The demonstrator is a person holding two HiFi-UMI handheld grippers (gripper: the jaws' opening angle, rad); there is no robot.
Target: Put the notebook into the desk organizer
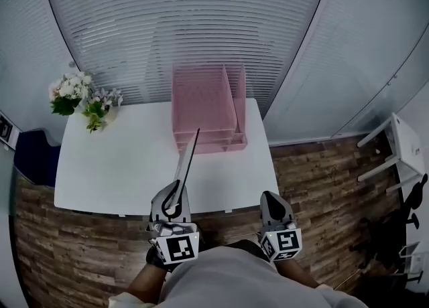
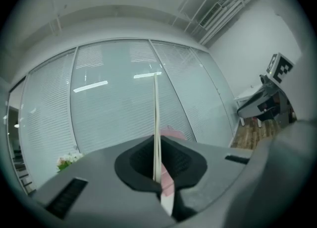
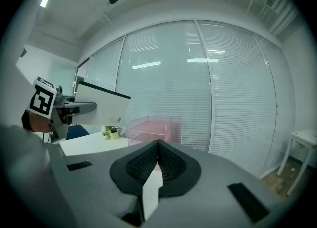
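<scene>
Closest in, the left gripper (image 1: 175,201) has its jaws clamped on the notebook (image 1: 188,158), held edge-up above the near side of the white surface (image 1: 114,173). The right gripper (image 1: 271,199) hangs beside it, jaws together on nothing. The pickup looks done (the easy half); carrying the notebook to the pink desk organizer (image 1: 204,102) at the far edge and slotting it in remain.

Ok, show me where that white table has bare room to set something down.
Bare: the left half of the table, from the flowers across to the pink organizer and down to the near edge; also the strip before the organizer. Crowded: the flowers' far corner and the far right, filled by the organizer.
</scene>
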